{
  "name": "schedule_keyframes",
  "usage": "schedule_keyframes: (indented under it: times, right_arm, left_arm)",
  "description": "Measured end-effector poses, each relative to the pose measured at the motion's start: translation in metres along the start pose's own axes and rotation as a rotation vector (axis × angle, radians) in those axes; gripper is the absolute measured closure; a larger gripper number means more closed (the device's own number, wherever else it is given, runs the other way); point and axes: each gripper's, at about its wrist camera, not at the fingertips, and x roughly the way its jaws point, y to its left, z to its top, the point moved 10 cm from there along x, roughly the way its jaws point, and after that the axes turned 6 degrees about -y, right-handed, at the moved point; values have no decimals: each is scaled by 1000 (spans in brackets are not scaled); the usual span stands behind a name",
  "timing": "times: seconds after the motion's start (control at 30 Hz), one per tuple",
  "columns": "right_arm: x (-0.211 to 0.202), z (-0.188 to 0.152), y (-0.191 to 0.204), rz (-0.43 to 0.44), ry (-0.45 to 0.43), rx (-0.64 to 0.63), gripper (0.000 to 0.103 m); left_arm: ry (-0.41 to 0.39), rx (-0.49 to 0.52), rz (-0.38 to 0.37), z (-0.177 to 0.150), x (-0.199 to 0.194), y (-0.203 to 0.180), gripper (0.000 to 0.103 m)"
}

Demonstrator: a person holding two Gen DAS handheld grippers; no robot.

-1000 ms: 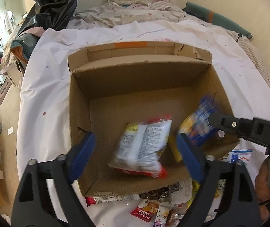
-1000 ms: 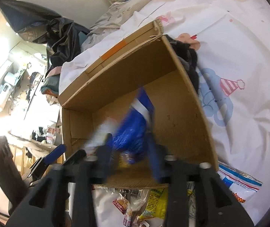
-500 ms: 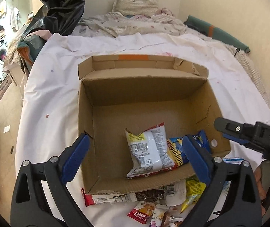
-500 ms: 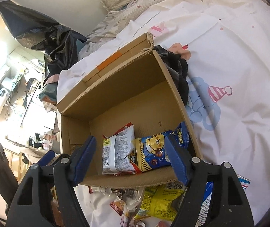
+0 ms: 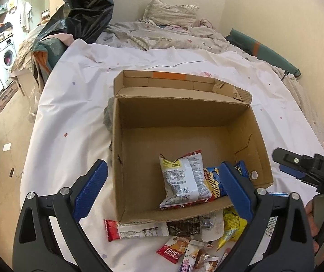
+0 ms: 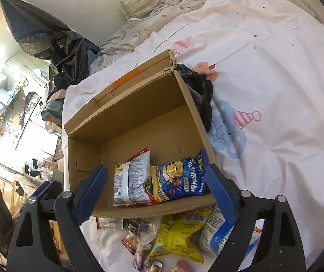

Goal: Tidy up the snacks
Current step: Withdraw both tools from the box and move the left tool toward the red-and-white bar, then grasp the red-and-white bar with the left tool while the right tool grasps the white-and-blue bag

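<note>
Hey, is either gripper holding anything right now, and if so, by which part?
Nothing is held. The left gripper and right gripper are both open and empty; the white packet and blue packet lie loose in the cardboard box.

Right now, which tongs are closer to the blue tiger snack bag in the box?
Right. The right tongs hang open just above the blue tiger bag; the left tongs hover open by the white bag beside it.
</note>
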Motion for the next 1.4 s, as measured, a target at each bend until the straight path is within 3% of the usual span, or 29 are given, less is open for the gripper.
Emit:
schedule_keyframes:
  times: [0.4,0.6,0.83,0.93,1.13,1.3,1.4]
  right_arm:
    - [-47,-38,-26,-46,39,15,10]
    - [-60,-56,-45,-51,47,110,8]
    - [-51,-68,-63,-75,89,198,8]
    - [-49,-70,-66,-64,102,233,8]
    - [-44,-71,-66,-56,116,243,8]
    - [-43,-76,-68,-62,131,245,8]
    - [-41,-78,-68,-59,138,256,8]
  left_arm:
    - [26,-59,72,-20,-33,43,6]
    - [109,-169,129,-50,-38,82,6]
    - [303,-276,141,-103,-12,99,6]
    - [321,-287,138,-115,0,90,6]
    - [335,-175,176,-115,42,72,6]
    - [408,-252,192,-134,71,80,6]
    - [392,-251,212,-133,79,81,6]
